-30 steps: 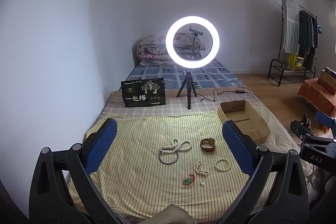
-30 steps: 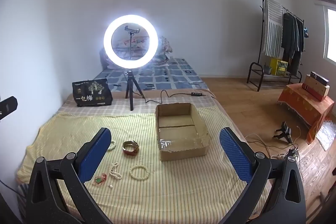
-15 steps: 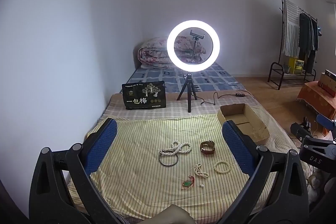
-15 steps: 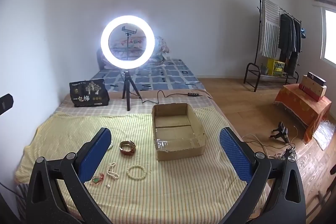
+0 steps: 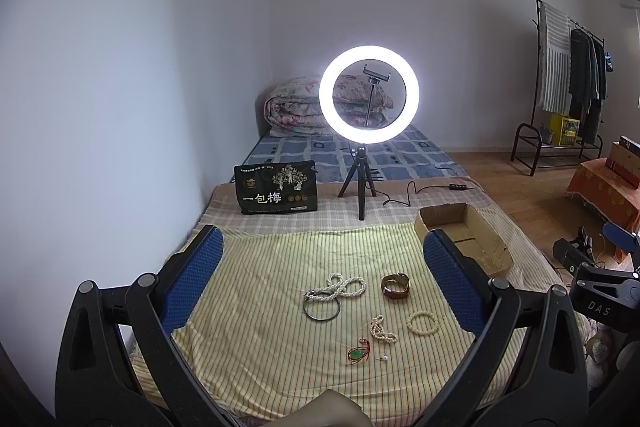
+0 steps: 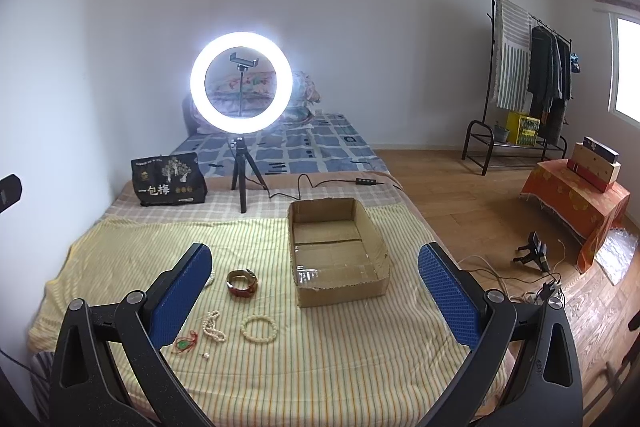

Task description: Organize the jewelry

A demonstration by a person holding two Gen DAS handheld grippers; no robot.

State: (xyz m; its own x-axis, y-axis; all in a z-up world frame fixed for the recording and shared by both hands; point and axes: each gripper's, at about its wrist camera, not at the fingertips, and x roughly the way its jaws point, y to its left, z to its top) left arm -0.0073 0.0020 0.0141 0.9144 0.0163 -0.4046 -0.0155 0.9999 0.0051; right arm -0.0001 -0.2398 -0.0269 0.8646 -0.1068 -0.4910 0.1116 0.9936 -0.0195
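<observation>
Jewelry lies on a yellow striped cloth point(image 5: 260, 267): a long pearl necklace point(image 5: 340, 287), a dark bangle point(image 5: 322, 310), a brown watch point(image 5: 395, 286) point(image 6: 242, 281), a short pearl strand point(image 5: 382, 329) point(image 6: 213, 327), a pale bead bracelet point(image 5: 422, 323) point(image 6: 259, 329), a green pendant on red cord point(image 5: 358, 351) point(image 6: 185, 343). An empty cardboard box point(image 6: 336, 255) point(image 5: 464, 239) stands to their right. My left gripper point(image 5: 320, 291) is open and empty above the jewelry. My right gripper point(image 6: 316, 299) is open and empty, near the box.
A lit ring light on a tripod point(image 5: 369, 95) point(image 6: 240, 83) and a black printed bag point(image 5: 276, 189) stand at the far side of the cloth. A cable point(image 6: 320, 183) runs behind the box. A clothes rack point(image 6: 528, 75) and wooden floor lie to the right.
Both grippers have drawn back and slightly up, so the jewelry and box sit a little farther off. Both stay open and empty.
</observation>
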